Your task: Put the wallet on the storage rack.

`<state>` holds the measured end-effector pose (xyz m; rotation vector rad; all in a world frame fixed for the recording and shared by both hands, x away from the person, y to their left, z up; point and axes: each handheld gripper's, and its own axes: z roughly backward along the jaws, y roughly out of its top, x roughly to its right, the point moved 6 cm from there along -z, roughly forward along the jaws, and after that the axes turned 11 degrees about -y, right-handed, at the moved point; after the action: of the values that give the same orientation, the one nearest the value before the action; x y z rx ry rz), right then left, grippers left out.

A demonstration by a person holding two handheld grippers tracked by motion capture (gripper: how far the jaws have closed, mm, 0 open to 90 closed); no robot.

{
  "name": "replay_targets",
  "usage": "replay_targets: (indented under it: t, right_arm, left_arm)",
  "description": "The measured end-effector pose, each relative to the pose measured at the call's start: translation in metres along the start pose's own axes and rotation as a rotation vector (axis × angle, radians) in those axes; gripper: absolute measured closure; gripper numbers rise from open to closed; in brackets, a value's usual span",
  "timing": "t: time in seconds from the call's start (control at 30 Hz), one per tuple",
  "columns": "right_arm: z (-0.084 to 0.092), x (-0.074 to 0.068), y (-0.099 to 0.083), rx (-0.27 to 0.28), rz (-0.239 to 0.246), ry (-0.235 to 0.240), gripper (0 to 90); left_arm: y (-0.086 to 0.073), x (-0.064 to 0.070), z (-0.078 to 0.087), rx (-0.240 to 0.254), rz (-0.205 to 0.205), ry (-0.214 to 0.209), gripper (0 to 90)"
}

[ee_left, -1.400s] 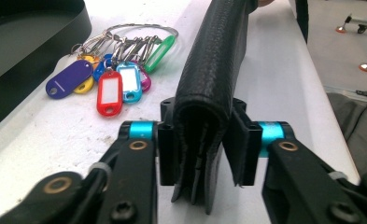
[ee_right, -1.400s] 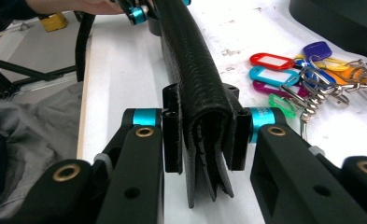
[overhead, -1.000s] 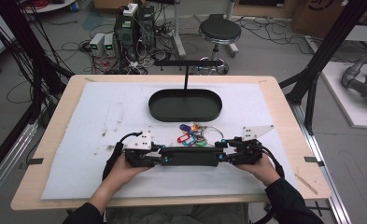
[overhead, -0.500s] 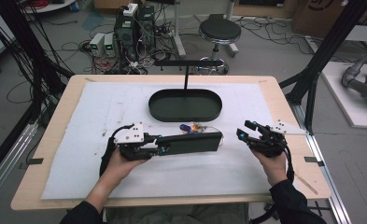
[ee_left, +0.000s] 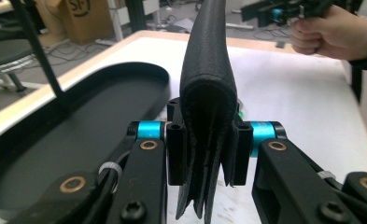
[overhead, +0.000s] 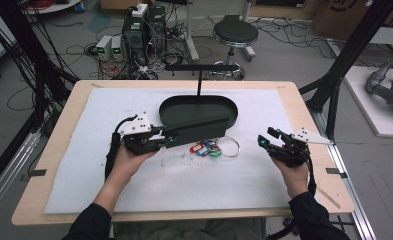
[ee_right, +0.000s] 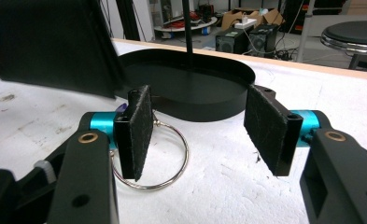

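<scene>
A long black folded leather case (overhead: 199, 127) sticks out to the right from my left gripper (overhead: 166, 139), raised off the mat with its far end over the tray's front rim. In the left gripper view the jaws are shut on the case (ee_left: 208, 70) at its near end, my left gripper (ee_left: 208, 149) pinching the layered edges. My right gripper (overhead: 268, 136) hangs at the right, apart from the case. Its jaws have just been opening and nothing lies between the pads of my right gripper (ee_right: 209, 130). A metal key ring (overhead: 238, 146) with coloured tags (overhead: 204, 148) lies on the mat below the case.
A black oval tray (overhead: 184, 107) with a T-shaped post (overhead: 199, 80) stands at the back of the white mat (overhead: 184, 185). In the right gripper view the ring (ee_right: 185, 149) lies just past the left pad, with the tray (ee_right: 195, 84) beyond.
The right gripper has let go of the case's right end and drawn away to the right. The left gripper has lifted the case, uncovering the keys and ring.
</scene>
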<state>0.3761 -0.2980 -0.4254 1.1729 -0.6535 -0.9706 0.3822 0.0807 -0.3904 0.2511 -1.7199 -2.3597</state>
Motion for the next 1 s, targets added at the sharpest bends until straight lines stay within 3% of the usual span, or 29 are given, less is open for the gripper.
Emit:
replay_targets:
  t: [0.2, 0.57, 0.8, 1.0]
  right_arm:
    - [0.0, 0.002, 0.0, -0.001, -0.006, -0.009, 42.9]
    - [-0.001, 0.003, -0.001, -0.004, -0.003, -0.008, 42.9]
    - [-0.001, 0.003, -0.001, -0.004, 0.0, -0.004, 43.3]
    - [-0.001, 0.002, -0.001, -0.004, 0.001, -0.002, 43.6]
  left_arm:
    - [0.008, -0.019, -0.004, 0.026, 0.002, 0.043, 74.4]
    - [0.01, -0.054, -0.015, 0.017, 0.031, 0.094, 74.5]
    - [0.01, -0.076, -0.026, 0.002, 0.037, 0.111, 74.5]
    - [0.006, -0.091, -0.037, 0.021, 0.028, 0.125, 74.4]
